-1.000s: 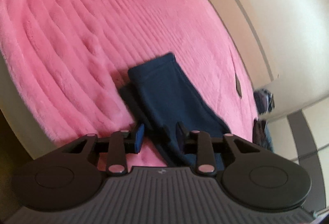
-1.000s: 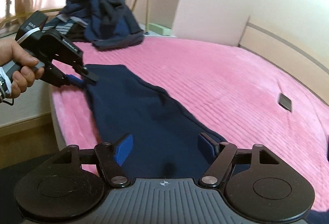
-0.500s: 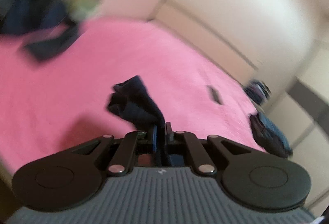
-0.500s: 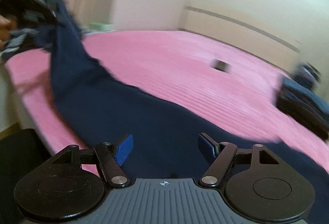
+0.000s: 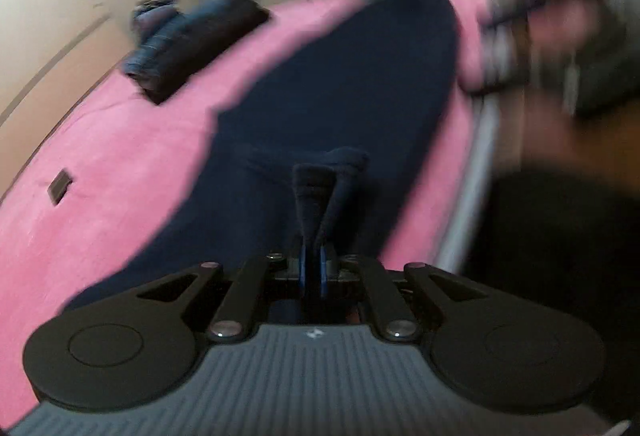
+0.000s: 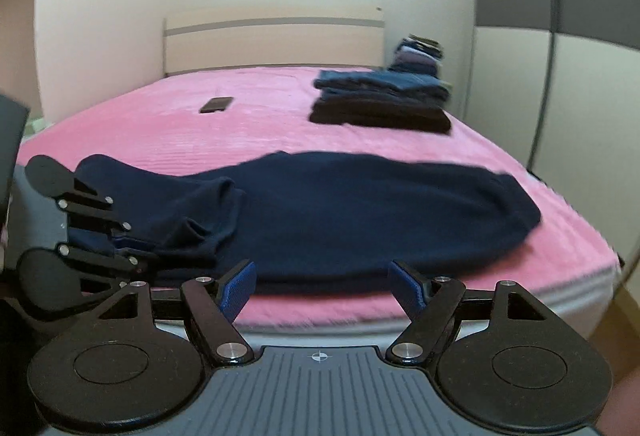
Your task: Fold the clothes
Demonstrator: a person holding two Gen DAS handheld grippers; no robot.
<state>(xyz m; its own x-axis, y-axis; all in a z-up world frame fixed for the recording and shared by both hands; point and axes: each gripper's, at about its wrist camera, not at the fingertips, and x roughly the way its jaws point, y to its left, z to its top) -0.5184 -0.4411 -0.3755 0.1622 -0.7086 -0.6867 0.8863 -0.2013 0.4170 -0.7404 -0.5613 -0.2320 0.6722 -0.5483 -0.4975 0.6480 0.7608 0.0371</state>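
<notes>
Wrist views, compared. Left wrist view: blurred by motion; shows left gripper (image 5: 312, 268) with blue pads pinched together on a bunched fold of navy garment (image 5: 340, 107), cloth rising between the pads in a narrow ridge. Right wrist view: sharp; shows right gripper (image 6: 320, 286) with jaws wide and opening, nothing between the pads, held at the near bed edge just short of the garment hem. Same view shows left gripper (image 6: 120, 240) from the side at far left, turned edge-on, clamped on one end of navy garment (image 6: 340, 211). Seen sharply only from the right wrist: headboard (image 6: 272, 35), wardrobe door (image 6: 560, 55) with grey band. Stack of folded clothes (image 6: 380, 99) and small dark flat object (image 6: 216, 104) on pink bedspread (image 6: 260, 127): blurred from the left wrist.

Garment: dark navy, long, laid across the near part of the bed, mostly flat, creased and gathered at the gripped end, rounded at the free end.
</notes>
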